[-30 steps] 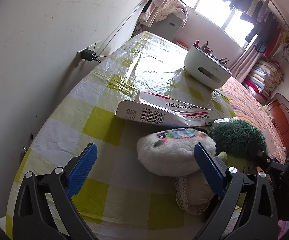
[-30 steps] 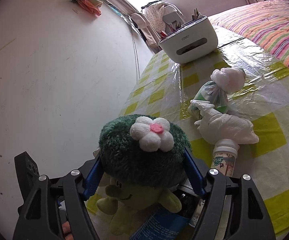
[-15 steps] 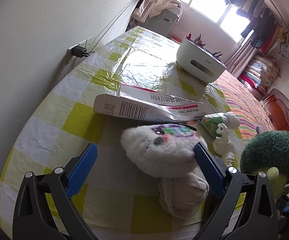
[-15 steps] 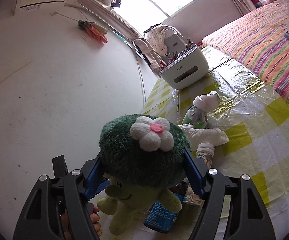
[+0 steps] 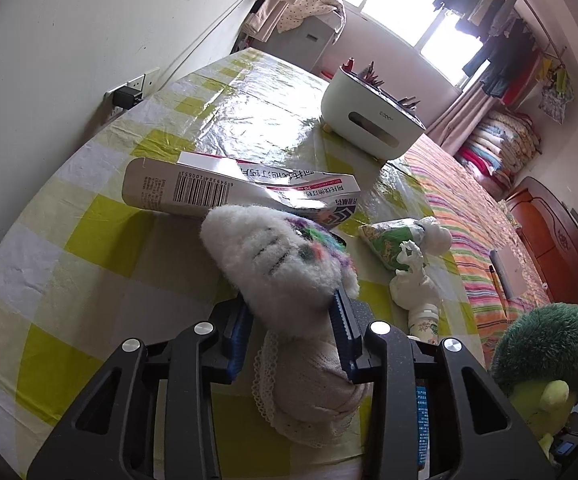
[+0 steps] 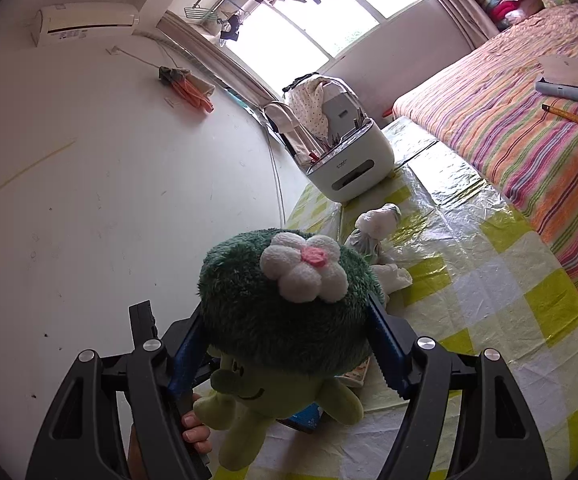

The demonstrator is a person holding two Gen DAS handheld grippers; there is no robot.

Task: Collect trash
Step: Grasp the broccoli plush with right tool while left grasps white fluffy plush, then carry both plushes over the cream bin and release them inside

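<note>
Left wrist view: my left gripper [image 5: 291,320] is closing its blue jaws on the white plush toy [image 5: 277,264], whose fluffy body already sits squeezed between the pads, low over the yellow-checked tablecloth [image 5: 89,240]. Taking that white toy as the landmark, a flattened medicine carton [image 5: 209,190] lies just behind it, touching its far edge. To the toy's right lie a knotted green-and-white bag [image 5: 397,240], a crumpled white tissue [image 5: 409,284] and a small bottle [image 5: 423,320], close together on the cloth. Farther right, off the table's edge, my right gripper [image 6: 289,336] pinches the green plush toy [image 6: 285,304] by its dark head, jaws spread wide around it, pads pressed into the fur, its pale green body dangling below. A fingertip [image 6: 195,426] shows beside my right gripper's handle. Well beyond the white toy, near the far end of the table, stands the white desktop bin [image 5: 369,120], with the window behind it.
</note>
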